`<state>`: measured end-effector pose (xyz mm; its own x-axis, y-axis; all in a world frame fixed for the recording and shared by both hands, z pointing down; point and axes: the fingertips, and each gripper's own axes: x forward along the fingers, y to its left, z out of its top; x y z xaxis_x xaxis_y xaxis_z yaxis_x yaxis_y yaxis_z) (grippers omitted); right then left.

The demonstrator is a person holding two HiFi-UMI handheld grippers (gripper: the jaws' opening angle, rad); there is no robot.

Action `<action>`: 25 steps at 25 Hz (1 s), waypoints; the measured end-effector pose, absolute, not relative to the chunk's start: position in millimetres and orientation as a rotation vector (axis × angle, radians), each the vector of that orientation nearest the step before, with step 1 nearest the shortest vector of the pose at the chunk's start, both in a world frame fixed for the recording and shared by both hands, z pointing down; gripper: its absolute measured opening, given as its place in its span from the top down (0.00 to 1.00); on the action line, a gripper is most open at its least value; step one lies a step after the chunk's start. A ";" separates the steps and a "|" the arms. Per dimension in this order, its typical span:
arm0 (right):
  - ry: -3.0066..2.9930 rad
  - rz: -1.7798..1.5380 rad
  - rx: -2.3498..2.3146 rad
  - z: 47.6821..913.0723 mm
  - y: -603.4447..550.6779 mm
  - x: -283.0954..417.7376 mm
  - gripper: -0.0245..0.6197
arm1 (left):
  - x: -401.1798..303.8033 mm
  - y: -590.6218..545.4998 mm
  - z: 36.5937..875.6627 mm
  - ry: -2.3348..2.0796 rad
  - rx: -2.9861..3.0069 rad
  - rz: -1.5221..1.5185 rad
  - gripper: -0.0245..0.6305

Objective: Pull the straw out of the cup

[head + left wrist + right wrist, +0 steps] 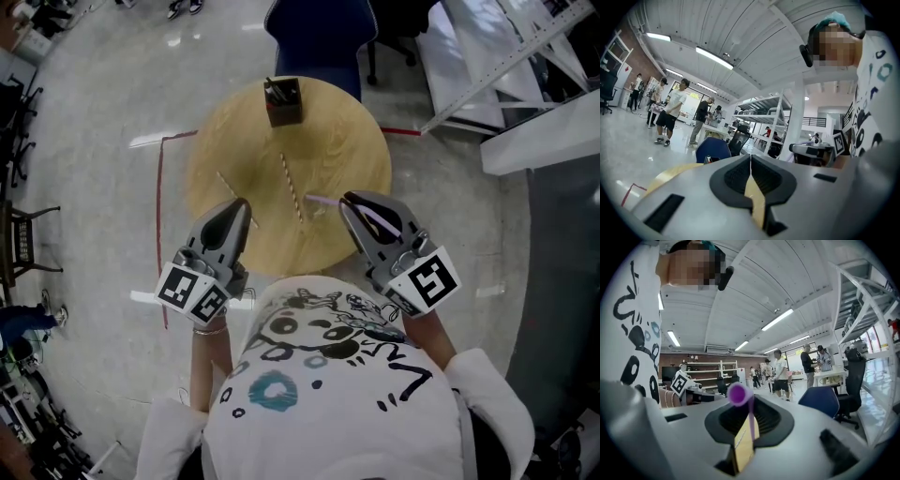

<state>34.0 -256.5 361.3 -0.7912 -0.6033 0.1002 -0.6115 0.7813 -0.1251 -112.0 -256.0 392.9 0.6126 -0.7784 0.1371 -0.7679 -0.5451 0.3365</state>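
No legible text or numbers

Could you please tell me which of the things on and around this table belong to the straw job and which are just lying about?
In the job:
purple straw, clamped in the right gripper
dark cup at the table's far edge

Lying about:
striped straw and pale straw, loose on the round table
blue chair
left gripper, shut and empty

I list: grey polished floor (94,187); blue chair (319,37) at far edge of round table (347,159); ceiling strip lights (715,57); white shelving (759,112).
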 end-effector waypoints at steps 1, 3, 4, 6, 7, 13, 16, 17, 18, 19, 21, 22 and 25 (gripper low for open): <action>-2.909 0.237 1.012 359.0 -255.7 33.1 0.89 | -113.1 -255.7 391.7 -1.230 2.480 -0.043 0.93; -2.907 0.238 1.041 352.8 -254.1 30.3 0.89 | -115.9 -255.2 387.4 -1.213 2.485 -0.052 0.93; -2.909 0.238 1.049 349.5 -253.1 28.6 0.89 | -117.7 -254.7 385.3 -1.209 2.487 -0.055 0.93; -2.919 0.247 1.055 343.9 -250.7 25.6 0.89 | -121.2 -252.9 382.1 -1.206 2.491 -0.057 0.93; -2.925 0.250 1.055 341.6 -249.3 24.4 0.89 | -122.8 -251.7 380.8 -1.206 2.493 -0.058 0.93; -2.931 0.185 1.044 333.3 -242.6 13.2 0.89 | -134.6 -245.6 379.5 -1.220 2.500 -0.076 0.93; -2.938 0.153 1.022 330.7 -240.5 4.1 0.89 | -141.8 -242.9 382.4 -1.234 2.487 -0.075 0.93; -2.936 0.156 1.011 331.3 -240.1 1.9 0.89 | -143.7 -242.4 383.0 -1.237 2.484 -0.075 0.93; -2.935 0.163 1.000 332.4 -239.7 0.0 0.89 | -145.2 -241.9 383.7 -1.241 2.482 -0.075 0.93; -2.938 0.174 0.990 333.5 -239.2 -1.8 0.89 | -146.4 -241.2 384.7 -1.243 2.480 -0.074 0.93; -2.955 0.206 0.967 336.1 -236.6 -6.6 0.89 | -148.8 -238.0 387.3 -1.248 2.479 -0.070 0.93; -2.963 0.216 0.953 337.9 -234.7 -9.7 0.89 | -150.5 -235.6 389.0 -1.253 2.478 -0.066 0.93; -2.957 0.204 0.906 345.9 -229.8 -19.8 0.89 | -155.4 -229.3 393.5 -1.261 2.464 -0.064 0.93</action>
<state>-19.8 -229.8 345.9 -0.8284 -0.5546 0.0790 -0.5602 0.8206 -0.1129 -155.4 -229.3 393.5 0.5983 -0.7913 0.1263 -0.7744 -0.5305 0.3449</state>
